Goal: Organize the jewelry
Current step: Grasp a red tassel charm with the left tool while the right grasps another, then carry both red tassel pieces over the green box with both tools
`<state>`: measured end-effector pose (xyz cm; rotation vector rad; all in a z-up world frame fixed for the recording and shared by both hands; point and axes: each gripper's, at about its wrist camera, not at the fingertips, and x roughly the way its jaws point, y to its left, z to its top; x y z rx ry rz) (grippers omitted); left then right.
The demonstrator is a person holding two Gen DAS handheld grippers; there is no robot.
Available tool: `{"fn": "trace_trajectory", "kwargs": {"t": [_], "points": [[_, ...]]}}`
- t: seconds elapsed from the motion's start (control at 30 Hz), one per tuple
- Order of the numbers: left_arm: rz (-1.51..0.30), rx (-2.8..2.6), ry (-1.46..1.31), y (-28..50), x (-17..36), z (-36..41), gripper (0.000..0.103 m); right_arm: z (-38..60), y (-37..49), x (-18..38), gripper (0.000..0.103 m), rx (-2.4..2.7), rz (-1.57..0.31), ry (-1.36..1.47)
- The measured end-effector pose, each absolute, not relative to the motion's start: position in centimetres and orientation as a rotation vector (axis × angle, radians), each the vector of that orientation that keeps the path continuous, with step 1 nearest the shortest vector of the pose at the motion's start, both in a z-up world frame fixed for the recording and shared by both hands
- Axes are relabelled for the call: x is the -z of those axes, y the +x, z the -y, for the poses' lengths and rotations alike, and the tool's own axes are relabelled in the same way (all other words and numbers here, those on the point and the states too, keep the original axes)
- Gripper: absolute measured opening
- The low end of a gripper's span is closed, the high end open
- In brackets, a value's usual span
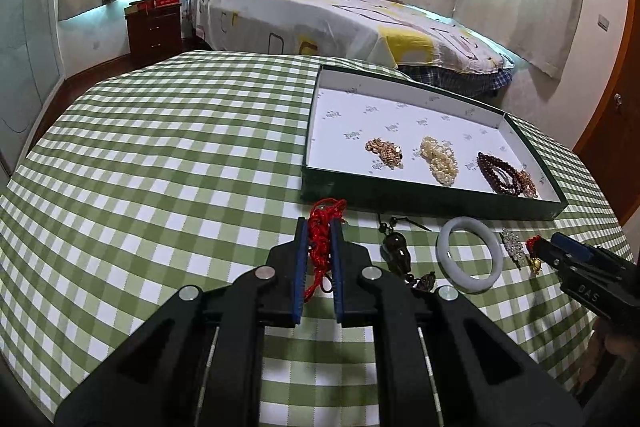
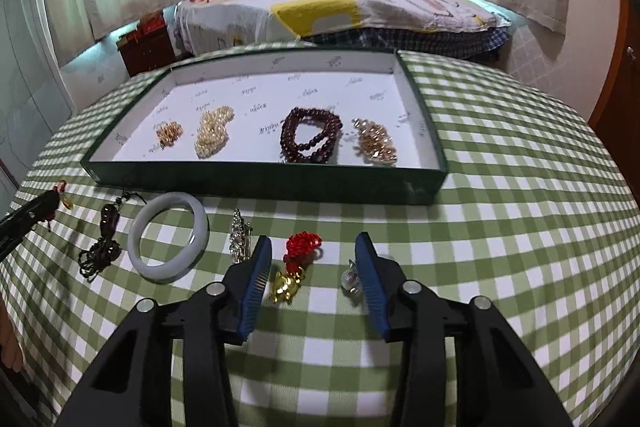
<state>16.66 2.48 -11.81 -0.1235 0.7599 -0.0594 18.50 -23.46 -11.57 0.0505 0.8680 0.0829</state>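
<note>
Jewelry lies partly in the green tray (image 1: 424, 197) and partly loose on the checked tablecloth (image 1: 160, 155). From my left wrist, my left gripper (image 1: 319, 227) is clamped on a red cord (image 1: 320, 247), its blue pads pressing the bunched strands from both sides. Just right of it on the cloth lie a dark pendant (image 1: 394, 247), a pale jade bangle (image 1: 469, 255) and a sparkly brooch (image 1: 512, 245). In the tray sit a gold chain (image 1: 384, 153), a pearl strand (image 1: 438, 159) and dark red beads (image 1: 498, 171). My right gripper (image 1: 554, 247) reaches in from the right edge.

From my right wrist, my right gripper (image 2: 314, 247) stands apart around a red-knotted gold charm (image 2: 294, 267) on the cloth, neither pad touching it. A clear earring (image 2: 351, 279) lies just beside the right finger. The bangle (image 2: 168, 237) and brooch (image 2: 238, 235) lie left of it, the tray (image 2: 264, 181) beyond.
</note>
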Motion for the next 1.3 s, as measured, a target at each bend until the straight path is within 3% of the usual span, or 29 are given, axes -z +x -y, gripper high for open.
{"fn": "trace_trajectory", "kwargs": {"t": [0.1,0.27,0.93,1.3], "points": [[-0.759,0.057,-0.123,16.7,11.8,-2.6,0.011,23.0,18.6,12.1,0.035,-0.092,-0.895,0.03],[-0.762,0.059,-0.121,16.6,11.9,-2.6,0.011,22.7,18.1,12.2,0.014,-0.113,-0.899,0.02],[-0.713,0.081,-0.089,15.9,10.4,-1.6,0.011,25.2,15.9,8.3,0.011,-0.133,-0.769,0.109],[-0.715,0.103,-0.093,15.3,10.4,-0.8,0.011,25.4,14.0,9.3,0.011,-0.139,-0.792,0.103]]}}
